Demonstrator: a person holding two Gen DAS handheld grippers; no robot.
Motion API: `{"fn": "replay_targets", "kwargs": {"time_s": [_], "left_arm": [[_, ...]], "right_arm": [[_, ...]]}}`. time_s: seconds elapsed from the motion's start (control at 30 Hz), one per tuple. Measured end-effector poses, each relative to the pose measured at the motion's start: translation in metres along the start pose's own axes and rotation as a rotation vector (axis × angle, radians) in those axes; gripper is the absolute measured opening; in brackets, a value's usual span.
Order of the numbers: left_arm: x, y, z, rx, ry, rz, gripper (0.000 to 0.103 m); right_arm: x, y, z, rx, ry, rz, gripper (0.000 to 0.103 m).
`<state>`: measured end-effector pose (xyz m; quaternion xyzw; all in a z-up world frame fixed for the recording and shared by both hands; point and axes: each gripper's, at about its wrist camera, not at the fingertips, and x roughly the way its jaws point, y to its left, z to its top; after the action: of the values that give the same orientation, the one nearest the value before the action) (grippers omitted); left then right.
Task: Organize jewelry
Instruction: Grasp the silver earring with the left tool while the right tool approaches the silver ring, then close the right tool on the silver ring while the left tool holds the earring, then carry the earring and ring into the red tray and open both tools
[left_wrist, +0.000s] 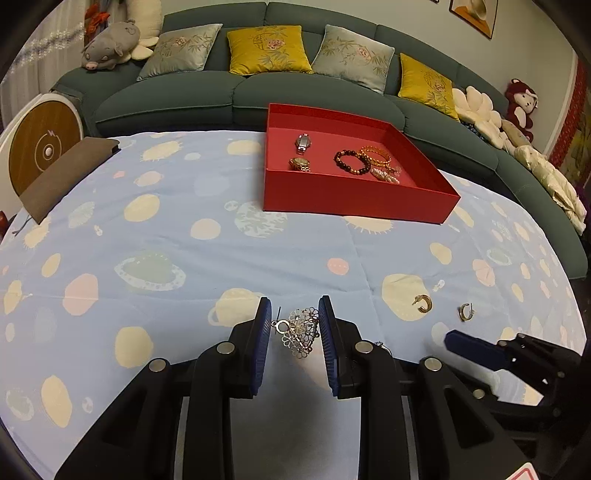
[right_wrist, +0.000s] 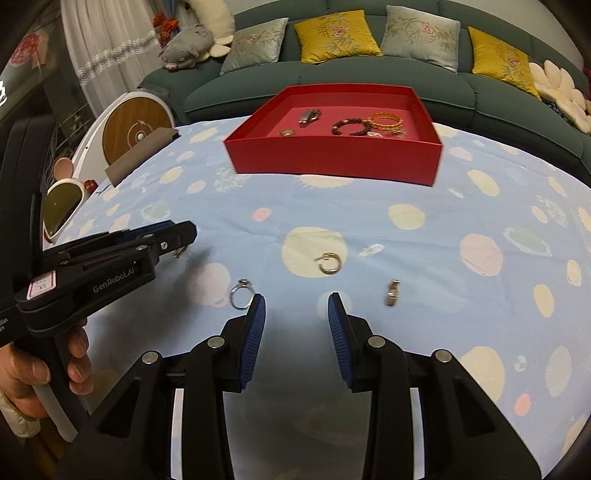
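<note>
My left gripper (left_wrist: 295, 314) is shut on a gold filigree flower earring (left_wrist: 300, 330), pinched between its blue pads. From the right wrist view the left gripper (right_wrist: 186, 234) holds that earring (right_wrist: 180, 253) just above the cloth. My right gripper (right_wrist: 296, 306) stands open over bare cloth with nothing between its pads; one of its fingers (left_wrist: 476, 350) shows in the left wrist view. Two gold hoop earrings (right_wrist: 328, 264) (right_wrist: 392, 293) and a silver ring (right_wrist: 241, 293) lie on the cloth near it. The red box (left_wrist: 358, 199) at the far side holds watches and bead bracelets.
A blue spotted cloth (left_wrist: 184, 266) covers the table. A brown pouch (left_wrist: 66, 177) and a round wooden-faced device (left_wrist: 40, 155) sit at the far left. Sunglasses (right_wrist: 62, 206) lie off the left edge. A green sofa (left_wrist: 229, 92) with cushions runs behind. A hand (right_wrist: 37, 373) grips the left tool.
</note>
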<state>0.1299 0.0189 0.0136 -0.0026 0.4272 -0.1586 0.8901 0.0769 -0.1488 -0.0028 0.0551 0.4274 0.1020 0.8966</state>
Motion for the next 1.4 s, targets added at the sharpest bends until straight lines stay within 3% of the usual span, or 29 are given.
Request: {"fn": "replay_targets", "kwargs": {"time_s": [0.33, 0.57, 0.7, 0.97, 1.4], "left_arm": [[-0.01, 0.014, -0.004, -0.015, 0.009, 0.002, 0.023], [-0.008, 0.016, -0.005, -0.016, 0.02, -0.001, 0.023], [-0.007, 0.012, -0.006, -0.007, 0.024, -0.008, 0.023], [-0.006, 0.004, -0.006, 0.007, 0.027, -0.02, 0.023], [-0.003, -0.014, 0.017, 0.005, 0.026, -0.073, 0.023]], "right_arm": [[0.036, 0.036, 0.0, -0.079, 0.045, 0.03, 0.032], [0.042, 0.044, 0.0, -0.139, 0.028, -0.025, 0.021], [0.042, 0.044, 0.0, -0.148, 0.026, -0.036, 0.02], [0.034, 0.034, 0.004, -0.107, 0.018, -0.043, 0.019], [-0.007, 0.001, 0.033, -0.025, -0.094, -0.064, 0.019]]}}
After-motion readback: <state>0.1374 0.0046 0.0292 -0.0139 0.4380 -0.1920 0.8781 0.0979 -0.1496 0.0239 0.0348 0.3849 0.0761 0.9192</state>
